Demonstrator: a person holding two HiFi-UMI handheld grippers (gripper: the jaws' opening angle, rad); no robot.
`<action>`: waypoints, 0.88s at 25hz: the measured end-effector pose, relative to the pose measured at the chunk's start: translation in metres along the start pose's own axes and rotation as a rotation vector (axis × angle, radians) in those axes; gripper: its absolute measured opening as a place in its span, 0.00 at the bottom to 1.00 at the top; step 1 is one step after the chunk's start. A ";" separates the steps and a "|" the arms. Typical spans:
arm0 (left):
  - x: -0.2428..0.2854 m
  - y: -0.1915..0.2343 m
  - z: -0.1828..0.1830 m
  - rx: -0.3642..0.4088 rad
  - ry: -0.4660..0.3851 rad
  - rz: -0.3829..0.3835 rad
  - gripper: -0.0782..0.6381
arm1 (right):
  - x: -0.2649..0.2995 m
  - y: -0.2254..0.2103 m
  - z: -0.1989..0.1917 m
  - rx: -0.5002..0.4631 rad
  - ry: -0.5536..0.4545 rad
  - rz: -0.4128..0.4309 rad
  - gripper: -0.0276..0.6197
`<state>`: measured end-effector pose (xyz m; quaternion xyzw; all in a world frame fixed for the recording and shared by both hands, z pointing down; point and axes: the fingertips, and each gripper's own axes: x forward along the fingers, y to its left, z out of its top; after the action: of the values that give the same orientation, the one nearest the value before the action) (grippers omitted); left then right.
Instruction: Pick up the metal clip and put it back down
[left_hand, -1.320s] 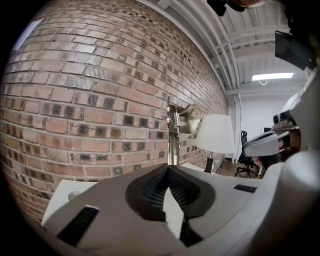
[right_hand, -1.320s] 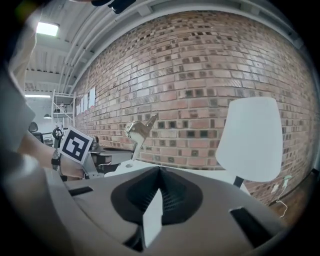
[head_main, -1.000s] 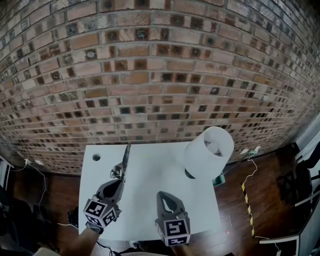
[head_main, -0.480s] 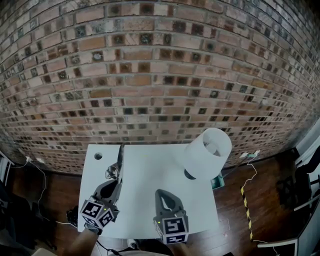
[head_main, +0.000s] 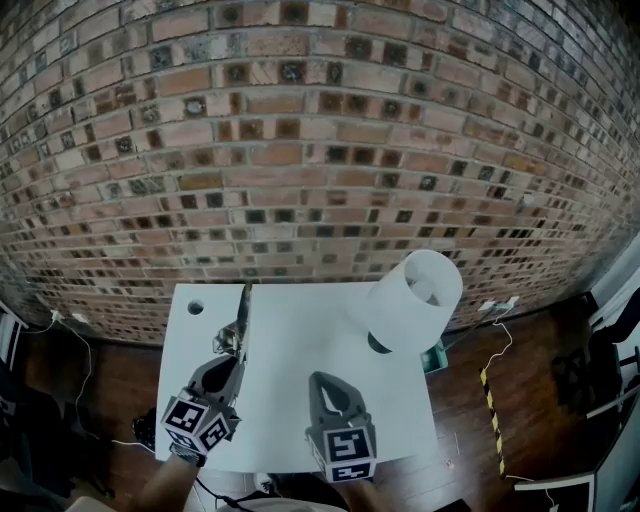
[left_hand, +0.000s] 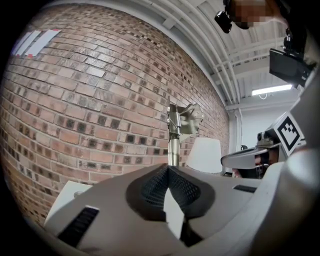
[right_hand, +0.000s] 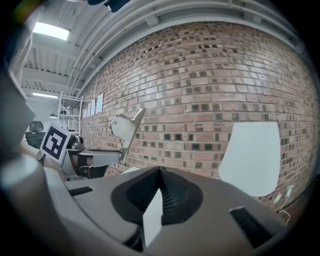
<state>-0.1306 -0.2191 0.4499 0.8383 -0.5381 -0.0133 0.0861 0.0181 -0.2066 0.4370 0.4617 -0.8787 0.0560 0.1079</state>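
Note:
A long metal clip (head_main: 241, 325) sticks up from my left gripper (head_main: 231, 364), which is shut on its lower end above the left part of the white table (head_main: 300, 345). In the left gripper view the clip (left_hand: 174, 134) rises straight out of the closed fingertips (left_hand: 169, 169) against the brick wall. The right gripper view shows the clip (right_hand: 125, 128) and the left gripper (right_hand: 95, 157) at its left. My right gripper (head_main: 332, 384) hovers over the table's near middle, shut with nothing in it; its pads (right_hand: 160, 172) meet.
A lamp with a white shade (head_main: 415, 300) stands at the table's right side, close to the right gripper. A round hole (head_main: 195, 307) is in the table's far left corner. A brick wall (head_main: 320, 150) runs behind. Cables (head_main: 495, 345) lie on the wooden floor.
In the head view my left gripper, with the clip, has drifted slightly to the left. The right gripper has kept still.

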 end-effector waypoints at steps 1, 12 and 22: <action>0.000 0.000 0.000 0.002 -0.001 -0.002 0.15 | 0.000 0.000 0.000 0.000 -0.001 0.002 0.02; 0.001 0.004 -0.005 -0.023 0.020 0.007 0.15 | 0.001 -0.001 -0.001 0.005 0.000 -0.009 0.02; 0.025 0.003 -0.043 0.359 0.234 0.031 0.14 | 0.008 -0.007 -0.008 0.024 0.012 -0.013 0.02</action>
<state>-0.1176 -0.2371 0.4946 0.8276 -0.5312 0.1815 -0.0024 0.0209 -0.2154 0.4469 0.4685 -0.8742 0.0686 0.1078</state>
